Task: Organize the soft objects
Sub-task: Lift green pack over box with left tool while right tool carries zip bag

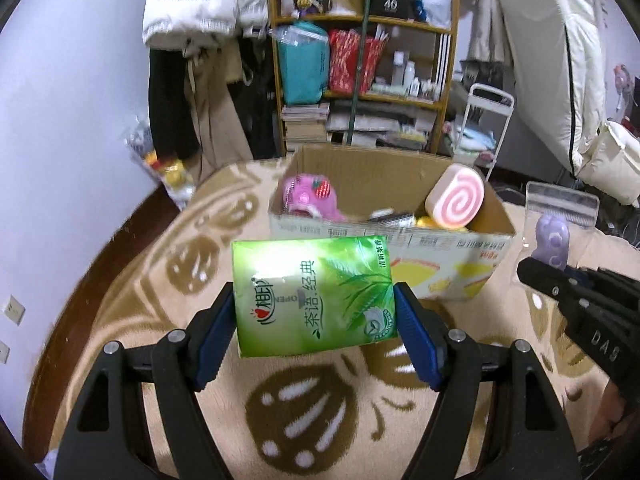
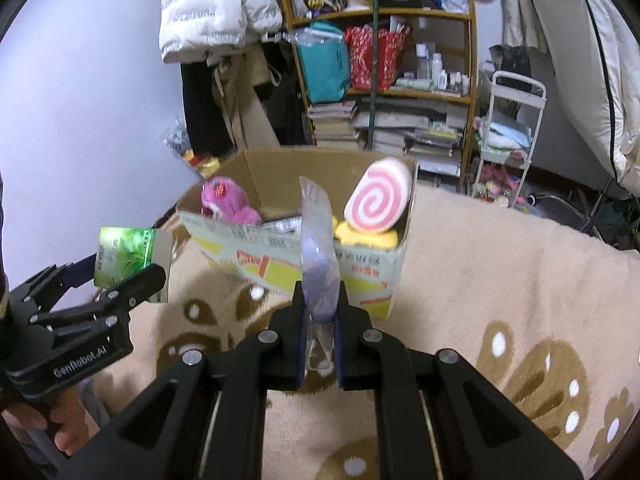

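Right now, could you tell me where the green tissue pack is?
The green tissue pack is clamped in the left gripper, held above the patterned blanket just in front of the cardboard box.

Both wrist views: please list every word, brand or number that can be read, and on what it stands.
"茶语.经典", "OPEN": green tissue pack, between the jaws of the left gripper.
"GenRobot.AI": left gripper body, right wrist view.
"DAS": right gripper body.
"40": black box on the shelf.
Print on the cardboard box: upside down, too blurred.
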The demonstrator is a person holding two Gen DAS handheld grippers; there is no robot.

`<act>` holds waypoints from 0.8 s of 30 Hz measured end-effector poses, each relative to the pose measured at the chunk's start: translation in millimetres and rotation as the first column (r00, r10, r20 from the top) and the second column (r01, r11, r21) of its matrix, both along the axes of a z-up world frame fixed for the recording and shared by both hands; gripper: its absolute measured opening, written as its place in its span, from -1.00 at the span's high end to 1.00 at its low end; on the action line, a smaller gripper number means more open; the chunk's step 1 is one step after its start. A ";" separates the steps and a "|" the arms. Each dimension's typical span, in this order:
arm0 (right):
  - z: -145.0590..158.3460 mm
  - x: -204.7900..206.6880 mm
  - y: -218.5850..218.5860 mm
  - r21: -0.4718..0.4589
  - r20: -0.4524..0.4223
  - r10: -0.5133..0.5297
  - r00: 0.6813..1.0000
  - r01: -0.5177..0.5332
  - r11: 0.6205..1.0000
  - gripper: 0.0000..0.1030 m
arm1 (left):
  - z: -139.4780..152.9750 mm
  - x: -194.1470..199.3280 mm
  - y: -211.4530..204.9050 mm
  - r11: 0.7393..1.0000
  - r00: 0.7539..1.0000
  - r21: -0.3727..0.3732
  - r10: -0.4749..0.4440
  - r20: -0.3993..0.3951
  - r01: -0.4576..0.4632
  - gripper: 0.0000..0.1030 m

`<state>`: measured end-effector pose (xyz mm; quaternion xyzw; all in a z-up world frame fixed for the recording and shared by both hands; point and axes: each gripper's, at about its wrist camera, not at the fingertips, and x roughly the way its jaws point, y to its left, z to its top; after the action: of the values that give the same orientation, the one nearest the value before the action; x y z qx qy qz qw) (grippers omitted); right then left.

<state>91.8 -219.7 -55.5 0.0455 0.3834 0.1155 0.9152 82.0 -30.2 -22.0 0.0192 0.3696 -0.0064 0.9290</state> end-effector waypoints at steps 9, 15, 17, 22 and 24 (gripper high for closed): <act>35.1 17.7 -10.4 0.016 0.081 -0.010 0.997 0.009 1.000 0.77 | 30.3 15.7 -14.9 0.997 0.987 0.073 -0.043 0.154 0.032 -0.45; 53.2 35.8 -16.5 0.011 0.117 -0.006 0.993 0.004 1.000 0.77 | 45.4 39.1 -20.5 0.997 0.980 0.066 -0.052 0.190 0.040 -0.45; 55.9 42.3 -18.1 0.012 0.126 -0.008 0.992 0.006 1.000 0.77 | 48.8 47.8 -24.1 0.995 0.976 0.087 -0.067 0.205 0.050 -0.45; 60.8 62.2 -18.0 0.005 0.148 -0.002 0.989 0.002 1.000 0.77 | 49.3 66.8 -26.7 0.992 0.968 0.120 -0.069 0.243 0.040 -0.45; 61.2 66.7 -17.6 -0.001 0.155 -0.003 0.988 0.003 1.000 0.77 | 48.8 73.2 -25.8 0.993 0.967 0.113 -0.069 0.243 0.043 -0.45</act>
<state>158.6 -237.3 5.6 0.0366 0.3110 0.1172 0.9424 155.2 -56.0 26.8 0.0800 0.2503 -0.0105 0.9648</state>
